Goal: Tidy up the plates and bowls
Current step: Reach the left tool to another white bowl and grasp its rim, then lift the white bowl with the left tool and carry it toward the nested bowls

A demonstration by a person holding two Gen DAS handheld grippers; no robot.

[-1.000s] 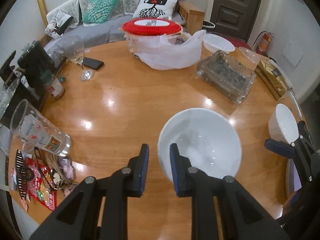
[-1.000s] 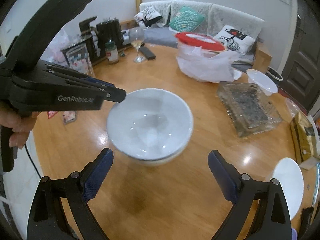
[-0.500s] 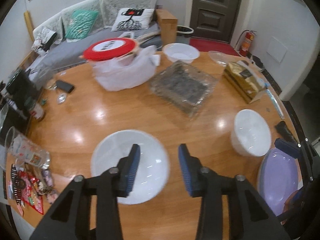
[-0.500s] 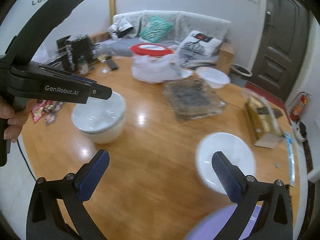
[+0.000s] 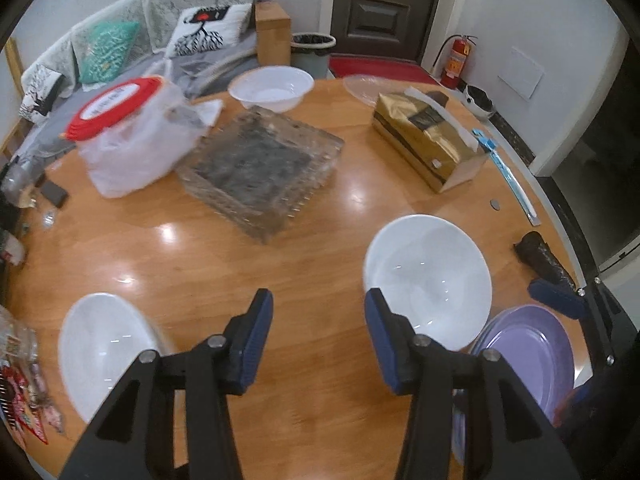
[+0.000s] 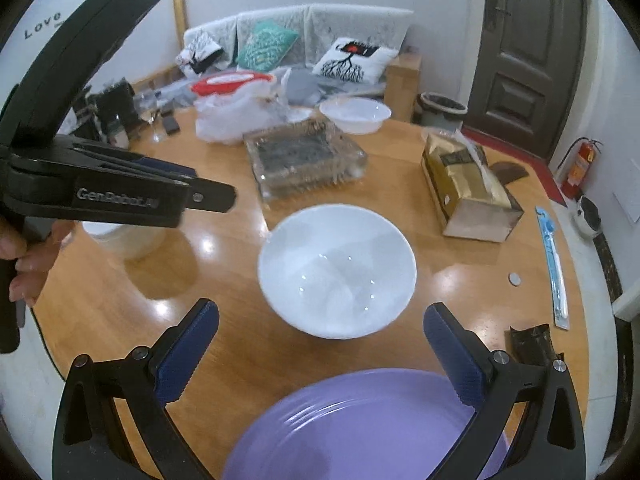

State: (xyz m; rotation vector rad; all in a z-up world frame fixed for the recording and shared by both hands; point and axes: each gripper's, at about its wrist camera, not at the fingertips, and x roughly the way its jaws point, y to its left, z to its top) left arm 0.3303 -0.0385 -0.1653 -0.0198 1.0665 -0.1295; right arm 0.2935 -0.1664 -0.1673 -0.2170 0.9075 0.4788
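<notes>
A white bowl [image 5: 428, 276] [image 6: 336, 268] stands on the round wooden table [image 5: 200, 248], right of my left gripper [image 5: 318, 336], which is open and empty above bare table. A second white bowl [image 5: 104, 352] [image 6: 124, 240] stands at the left. A stack of purple plates [image 5: 528, 356] [image 6: 360, 428] lies at the near edge. My right gripper [image 6: 320, 352] is open and empty, its fingers either side of the near white bowl, above the plates' far rim. A third white bowl [image 5: 272, 88] [image 6: 356, 114] sits at the far edge.
A glass tray [image 5: 260, 168] [image 6: 304, 156], a bagged red-lidded container [image 5: 132, 132] and a gold box [image 5: 428, 144] [image 6: 468, 184] stand mid-table. A blue-tipped strip [image 6: 554, 268], a coin [image 6: 515, 279] and a dark wrapper [image 5: 540, 256] lie near the right edge. Clutter lies at the left.
My left gripper let go of the white bowl, which now stands at the left, opened wide and swung right. My right gripper also swung right toward the other white bowl and purple plates.
</notes>
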